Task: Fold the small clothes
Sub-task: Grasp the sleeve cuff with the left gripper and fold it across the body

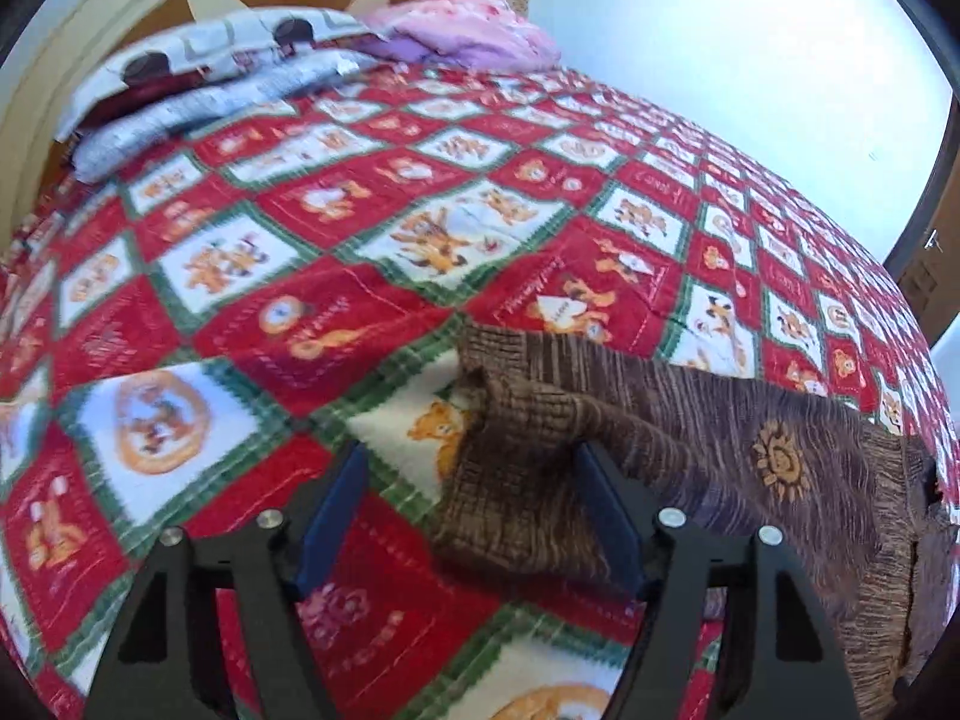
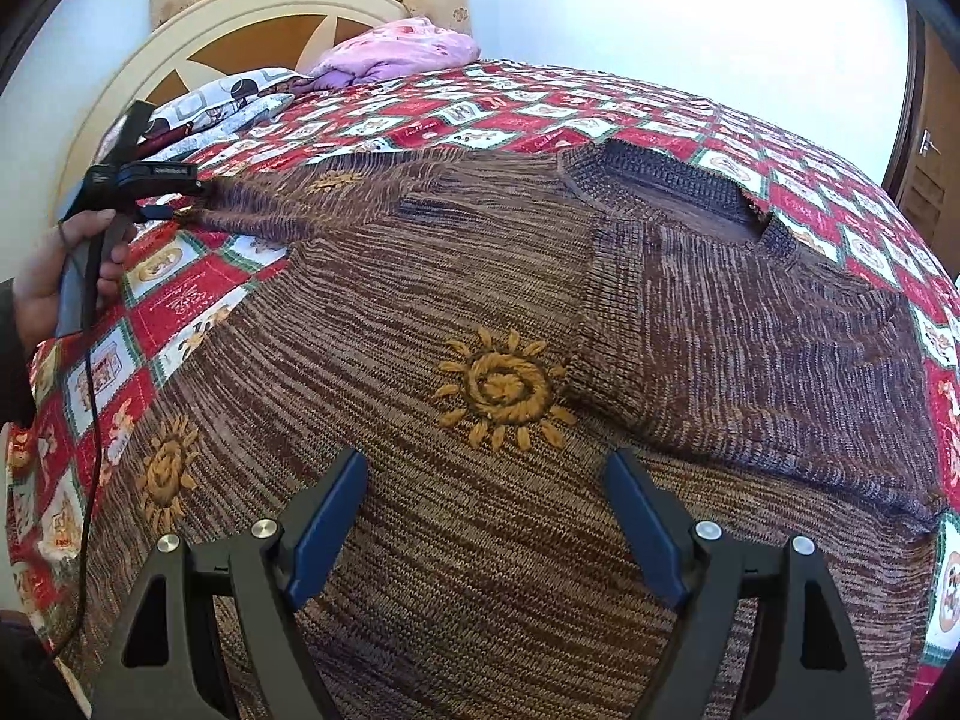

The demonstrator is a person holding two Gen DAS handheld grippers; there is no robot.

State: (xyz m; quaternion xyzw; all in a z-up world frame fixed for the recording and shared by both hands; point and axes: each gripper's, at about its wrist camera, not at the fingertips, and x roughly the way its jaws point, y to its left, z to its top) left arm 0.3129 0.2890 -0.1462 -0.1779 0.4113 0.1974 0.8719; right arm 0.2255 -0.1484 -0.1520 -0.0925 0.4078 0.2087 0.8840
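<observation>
A brown knit sweater [image 2: 456, 300] with orange sun embroidery lies spread on the bed, its neckline [image 2: 678, 192] at the far side. Its right sleeve is folded over the chest. Its left sleeve [image 2: 288, 204] stretches out to the left. In the left wrist view the sleeve's cuff [image 1: 510, 456] lies between the wide-apart fingers of my left gripper [image 1: 468, 462], which is open. The left gripper also shows in the right wrist view [image 2: 186, 198] at the cuff's end. My right gripper [image 2: 486, 474] is open and empty, hovering just above the sweater's lower body.
The bed is covered by a red, white and green patterned quilt [image 1: 360, 228]. A grey printed pillow [image 1: 198, 84] and a pink blanket [image 1: 474, 30] lie by the cream headboard [image 2: 240, 24]. A wooden door [image 2: 924, 162] stands at the right.
</observation>
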